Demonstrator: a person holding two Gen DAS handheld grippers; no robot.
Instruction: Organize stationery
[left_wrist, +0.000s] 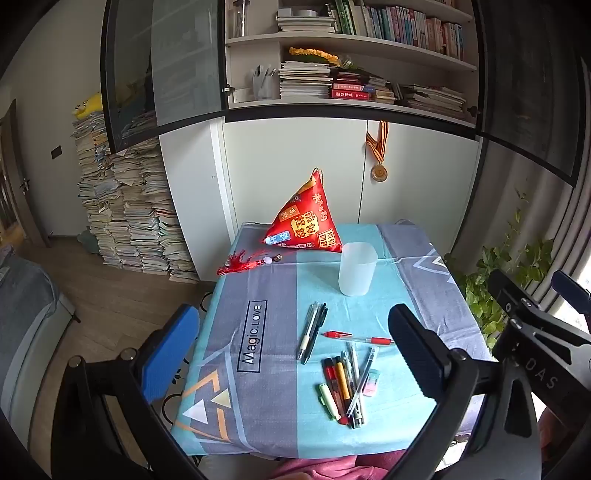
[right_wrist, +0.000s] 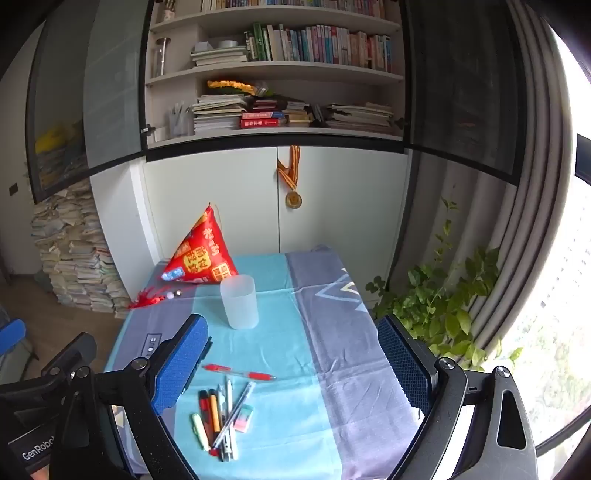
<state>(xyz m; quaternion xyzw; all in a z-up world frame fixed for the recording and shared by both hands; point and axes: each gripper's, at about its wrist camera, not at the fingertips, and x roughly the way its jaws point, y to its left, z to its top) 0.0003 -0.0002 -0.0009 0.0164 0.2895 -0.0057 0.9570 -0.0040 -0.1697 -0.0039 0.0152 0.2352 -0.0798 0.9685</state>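
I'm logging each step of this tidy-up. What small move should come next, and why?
Probably lower the right gripper onto the red pen. Both grippers are open and empty, the frosted cup stands upright and empty, and that pen lies apart from the pile.

A home study: crammed bookshelves (left_wrist: 351, 55), stacked books (left_wrist: 129, 214) on the floor.

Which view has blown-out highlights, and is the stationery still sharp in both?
Right wrist view: window at the right edge overexposed; pens and cup sharp. Left wrist view: evenly lit, only a sliver of glare far right; pens crisp. Both: strong fisheye bending of the bookshelf, dark vignette corners.
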